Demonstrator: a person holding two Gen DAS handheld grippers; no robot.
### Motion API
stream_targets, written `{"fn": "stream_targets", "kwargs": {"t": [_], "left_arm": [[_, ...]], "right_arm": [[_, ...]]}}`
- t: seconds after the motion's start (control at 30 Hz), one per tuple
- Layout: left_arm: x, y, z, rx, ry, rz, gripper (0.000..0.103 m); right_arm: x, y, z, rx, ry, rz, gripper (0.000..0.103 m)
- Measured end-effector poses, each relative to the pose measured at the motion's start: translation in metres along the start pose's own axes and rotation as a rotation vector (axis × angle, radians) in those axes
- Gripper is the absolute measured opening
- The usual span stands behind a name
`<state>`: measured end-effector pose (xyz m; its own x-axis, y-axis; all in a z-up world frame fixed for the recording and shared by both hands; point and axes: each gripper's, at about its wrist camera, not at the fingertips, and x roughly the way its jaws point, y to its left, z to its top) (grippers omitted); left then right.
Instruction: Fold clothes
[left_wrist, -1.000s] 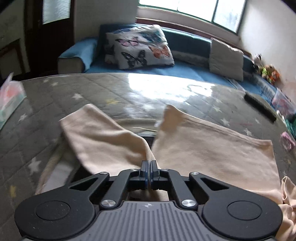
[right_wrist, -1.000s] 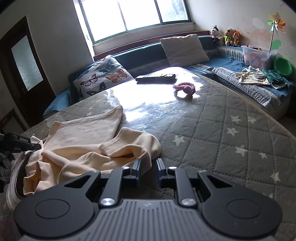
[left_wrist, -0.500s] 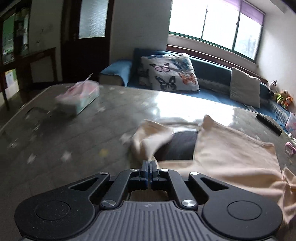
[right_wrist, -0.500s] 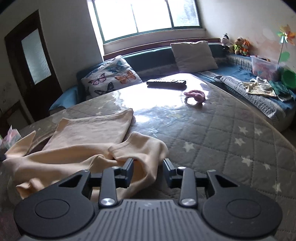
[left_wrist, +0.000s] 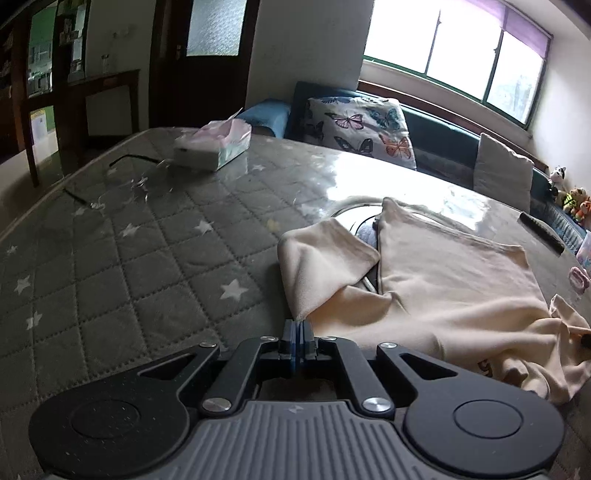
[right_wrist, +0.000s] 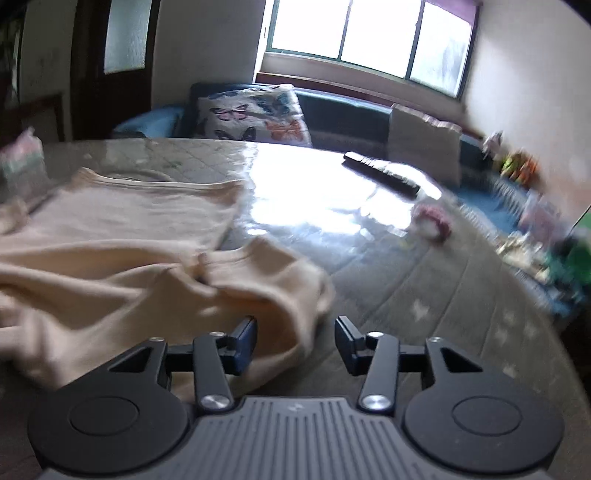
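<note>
A cream garment (left_wrist: 436, 280) lies rumpled on the grey star-quilted table (left_wrist: 155, 258). My left gripper (left_wrist: 296, 328) is shut on a corner of the garment, and the cloth runs up and away from the pinched jaws. In the right wrist view the same garment (right_wrist: 122, 251) spreads to the left, with a rounded fold lying between the fingers. My right gripper (right_wrist: 295, 332) has its jaws opening; the fold sits loose between them, and the pads do not press on it. That view is blurred.
A tissue box (left_wrist: 212, 142) and a thin cable (left_wrist: 129, 158) lie at the table's far left. A black remote (right_wrist: 380, 171) and a pink hair tie (right_wrist: 432, 218) rest toward the far right. A sofa with a butterfly cushion (left_wrist: 360, 127) stands behind the table.
My left gripper has pulled the garment corner leftward, so the tissue box and door came into view. The right gripper's jaws have spread wider and the gripper has rolled.
</note>
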<state>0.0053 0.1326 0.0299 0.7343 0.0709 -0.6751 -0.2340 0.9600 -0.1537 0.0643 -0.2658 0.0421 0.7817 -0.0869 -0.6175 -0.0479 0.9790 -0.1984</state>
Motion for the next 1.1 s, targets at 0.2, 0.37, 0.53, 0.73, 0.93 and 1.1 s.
{"fn": "stream_targets", "kwargs": {"t": [0.2,0.37,0.53,0.73,0.93,1.1], "left_arm": [[0.0,0.001,0.004,0.024,-0.02,0.018,0.002],[0.003,0.004,0.01,0.029,-0.028,0.046,0.003],[0.002,0.007,0.008,0.044,-0.011,0.052,0.004],[-0.006,-0.003,0.008,0.111,-0.022,0.025,0.005],[-0.011,-0.025,0.006,0.195,-0.023,-0.032,0.028],[-0.013,-0.043,0.002,0.255,-0.023,-0.089,0.032]], "right_arm": [[-0.017,-0.047,0.013,0.241,-0.101,-0.009,0.054],[-0.028,-0.109,-0.006,0.503,-0.078,-0.002,0.058],[-0.025,-0.139,-0.038,0.645,-0.001,0.068,0.059],[-0.016,-0.129,-0.038,0.507,0.042,-0.016,0.061],[-0.003,-0.097,-0.02,0.294,0.033,-0.081,0.07],[-0.008,-0.107,-0.007,0.364,-0.034,-0.099,0.07]]}}
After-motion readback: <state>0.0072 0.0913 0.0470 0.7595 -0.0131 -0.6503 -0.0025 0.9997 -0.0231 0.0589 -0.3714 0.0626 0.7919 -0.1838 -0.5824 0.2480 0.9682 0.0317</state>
